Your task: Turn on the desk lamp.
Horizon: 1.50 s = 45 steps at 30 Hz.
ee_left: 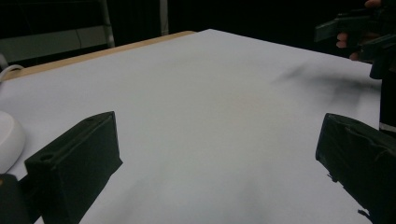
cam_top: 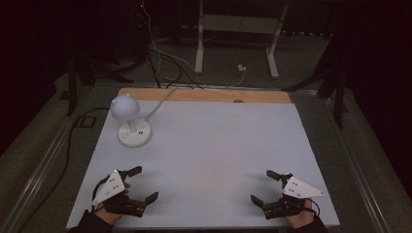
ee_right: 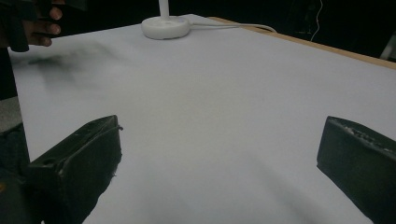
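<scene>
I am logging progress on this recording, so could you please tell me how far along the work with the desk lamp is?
Nothing looks done yet. The left gripper and right gripper both sit open and empty at the table's near edge. The lamp stands untouched at the far left, its cable trailing off the back. Reaching for it and handling it remain.

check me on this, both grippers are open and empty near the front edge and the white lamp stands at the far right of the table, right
Not quite. The lamp stands at the far left of the table, not the far right; the high view shows it. The rest holds: the left gripper and the right gripper are both open and empty near the front edge.
</scene>
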{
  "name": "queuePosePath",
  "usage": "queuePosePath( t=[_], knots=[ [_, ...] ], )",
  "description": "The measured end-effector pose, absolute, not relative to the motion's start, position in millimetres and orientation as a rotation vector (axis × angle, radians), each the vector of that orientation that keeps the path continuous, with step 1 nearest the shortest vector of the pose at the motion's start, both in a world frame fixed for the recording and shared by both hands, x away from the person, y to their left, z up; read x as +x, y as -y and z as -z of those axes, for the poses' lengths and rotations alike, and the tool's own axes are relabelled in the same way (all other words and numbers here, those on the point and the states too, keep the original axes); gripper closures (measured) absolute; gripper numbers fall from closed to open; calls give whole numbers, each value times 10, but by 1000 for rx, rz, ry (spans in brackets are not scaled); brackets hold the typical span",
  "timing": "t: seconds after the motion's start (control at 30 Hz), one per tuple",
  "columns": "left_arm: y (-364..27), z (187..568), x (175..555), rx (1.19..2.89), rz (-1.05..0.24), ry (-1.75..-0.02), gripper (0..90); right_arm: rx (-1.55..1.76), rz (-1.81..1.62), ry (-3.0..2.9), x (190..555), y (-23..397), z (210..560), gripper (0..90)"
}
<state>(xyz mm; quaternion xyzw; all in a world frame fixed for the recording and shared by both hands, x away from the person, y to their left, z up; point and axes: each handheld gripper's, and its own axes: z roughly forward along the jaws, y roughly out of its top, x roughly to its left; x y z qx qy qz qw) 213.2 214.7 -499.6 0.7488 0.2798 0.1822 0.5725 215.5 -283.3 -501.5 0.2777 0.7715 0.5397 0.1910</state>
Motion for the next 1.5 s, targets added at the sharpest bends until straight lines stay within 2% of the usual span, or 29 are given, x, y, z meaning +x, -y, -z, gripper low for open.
queuePosePath(
  t=[0.5, 1.5],
  knots=[
    [-2129, 5011, 2125, 1799, -439, -653, 3, 769, -1511, -2185, 2150, 2811, 5021, 0],
    [-2026, 5000, 2089, 1872, -380, -582, 3, 795, -1517, -2191, 2154, 2803, 5034, 0]
  ],
)
